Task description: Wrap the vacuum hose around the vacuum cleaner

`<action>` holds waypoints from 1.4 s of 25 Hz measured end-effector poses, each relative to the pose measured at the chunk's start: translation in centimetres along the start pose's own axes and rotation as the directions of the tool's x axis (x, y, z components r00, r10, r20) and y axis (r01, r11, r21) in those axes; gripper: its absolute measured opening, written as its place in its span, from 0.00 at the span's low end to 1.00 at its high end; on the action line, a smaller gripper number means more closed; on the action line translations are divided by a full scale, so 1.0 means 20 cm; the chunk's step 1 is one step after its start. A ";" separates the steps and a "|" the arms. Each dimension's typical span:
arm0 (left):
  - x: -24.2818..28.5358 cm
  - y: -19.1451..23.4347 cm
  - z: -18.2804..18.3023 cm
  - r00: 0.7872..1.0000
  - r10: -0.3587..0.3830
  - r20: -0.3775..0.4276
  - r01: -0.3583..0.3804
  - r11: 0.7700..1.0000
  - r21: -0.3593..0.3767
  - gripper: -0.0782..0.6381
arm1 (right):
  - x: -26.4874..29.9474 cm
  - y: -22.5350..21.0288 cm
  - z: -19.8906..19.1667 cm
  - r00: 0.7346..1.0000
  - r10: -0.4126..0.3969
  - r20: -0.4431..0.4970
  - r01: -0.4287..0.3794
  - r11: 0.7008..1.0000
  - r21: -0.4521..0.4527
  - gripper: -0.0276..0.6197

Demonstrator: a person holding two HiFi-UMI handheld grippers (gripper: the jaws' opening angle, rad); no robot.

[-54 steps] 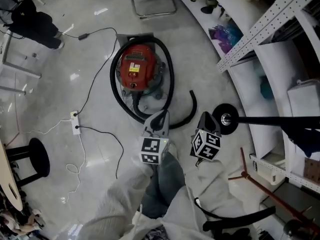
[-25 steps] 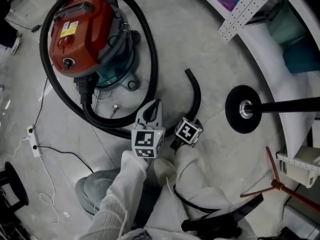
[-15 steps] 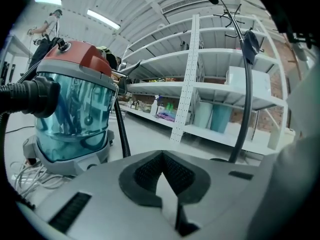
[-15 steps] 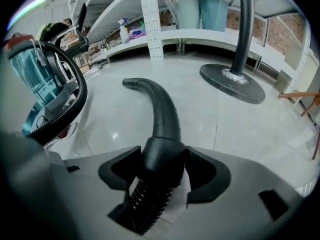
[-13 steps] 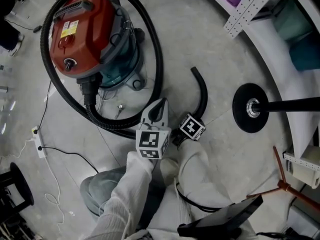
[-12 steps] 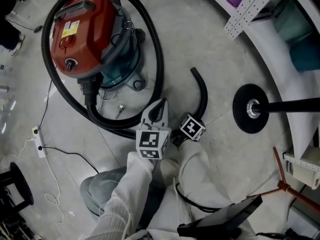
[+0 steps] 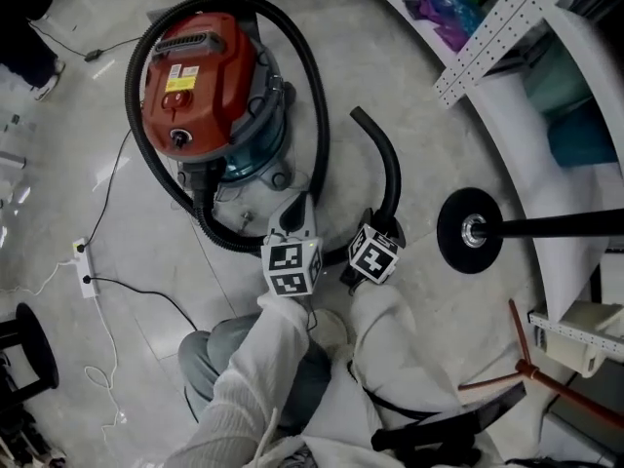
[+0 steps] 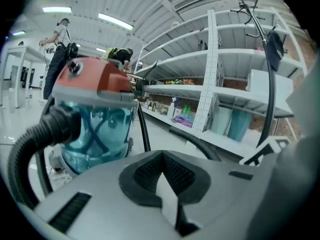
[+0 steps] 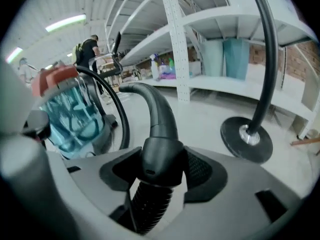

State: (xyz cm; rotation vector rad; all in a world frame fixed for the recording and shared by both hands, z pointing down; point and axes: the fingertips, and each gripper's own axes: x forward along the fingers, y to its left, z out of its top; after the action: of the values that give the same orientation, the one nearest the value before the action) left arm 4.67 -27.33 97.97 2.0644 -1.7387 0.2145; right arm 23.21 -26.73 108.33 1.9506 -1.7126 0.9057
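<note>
Right gripper (image 9: 161, 168) has raised the tail of the hose (image 7: 393, 169), its jaws just widened yet clasping that tail; left gripper (image 8: 161, 159) is clenched empty near the vacuum (image 7: 200, 76), which one loop already rings, so the tail right of it remains to wrap.

In the head view, a stretch of the vacuum hose (image 7: 392, 174) is concealed beneath the left tongs (image 7: 295, 211). The print on the label (image 7: 182, 74) of the vacuum cleaner (image 7: 219, 100) is too small to be read. The stool (image 7: 24, 339) is cut by the left edge, the pole (image 7: 556, 224) of the black stand (image 7: 471, 230) by the right edge, and a person (image 7: 24, 22) by the top left corner. In the left gripper view, the vacuum cleaner's base is hidden behind the tongs' body. The goods (image 8: 181, 118) on the shelving (image 8: 206, 84) cannot be identified.
</note>
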 end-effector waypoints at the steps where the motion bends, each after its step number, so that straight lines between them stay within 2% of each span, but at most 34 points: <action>1: -0.06 0.01 0.11 1.000 0.009 0.013 -0.009 1.000 -0.002 0.11 | -0.11 0.05 0.15 0.999 0.026 0.036 -0.025 0.999 -0.022 0.44; 4: -0.29 0.02 0.51 0.998 0.039 0.049 -0.037 0.999 -0.035 0.11 | -0.48 0.23 0.57 0.988 0.103 0.115 -0.085 0.984 -0.154 0.44; 7: -0.51 0.02 0.89 0.995 0.068 0.072 -0.062 0.994 -0.086 0.11 | -0.83 0.42 0.85 0.978 0.171 0.122 -0.126 0.941 -0.314 0.44; 10: -0.77 0.01 1.13 0.995 0.089 0.048 -0.086 0.994 -0.067 0.11 | -1.17 0.62 1.00 0.957 0.273 0.100 -0.222 0.908 -0.355 0.43; 14: -1.15 0.05 1.33 0.985 0.173 -0.018 -0.174 0.983 -0.050 0.11 | -1.63 0.92 1.14 0.897 0.440 0.050 -0.386 0.831 -0.400 0.43; 19: -1.53 0.20 1.52 0.939 0.331 -0.094 -0.337 0.940 -0.060 0.11 | -2.04 1.24 1.37 0.823 0.568 -0.018 -0.526 0.748 -0.405 0.43; 21: -1.66 0.26 1.63 0.917 0.391 -0.080 -0.397 0.913 -0.090 0.11 | -2.18 1.36 1.44 0.792 0.609 -0.050 -0.570 0.707 -0.419 0.43; 24: -1.87 0.36 1.84 0.874 0.485 -0.035 -0.484 0.862 -0.154 0.11 | -2.38 1.57 1.54 0.730 0.678 -0.084 -0.639 0.635 -0.435 0.43; 27: -2.01 0.45 1.95 0.840 0.543 -0.009 -0.537 0.828 -0.161 0.11 | -2.57 1.77 1.66 0.675 0.735 -0.072 -0.689 0.592 -0.417 0.42; 32: -2.16 0.49 2.19 0.805 0.592 0.036 -0.579 0.799 -0.162 0.11 | -2.80 2.02 1.86 0.598 0.800 -0.052 -0.736 0.523 -0.430 0.42; 35: -2.19 0.49 2.33 0.796 0.602 0.071 -0.584 0.792 -0.177 0.11 | -2.86 2.12 1.94 0.575 0.816 -0.064 -0.750 0.494 -0.440 0.42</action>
State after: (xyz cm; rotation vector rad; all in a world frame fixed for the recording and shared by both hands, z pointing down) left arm -20.85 -8.50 41.55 1.3892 -2.3681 0.1366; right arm -12.60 -18.69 35.96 0.8873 -2.7021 0.5310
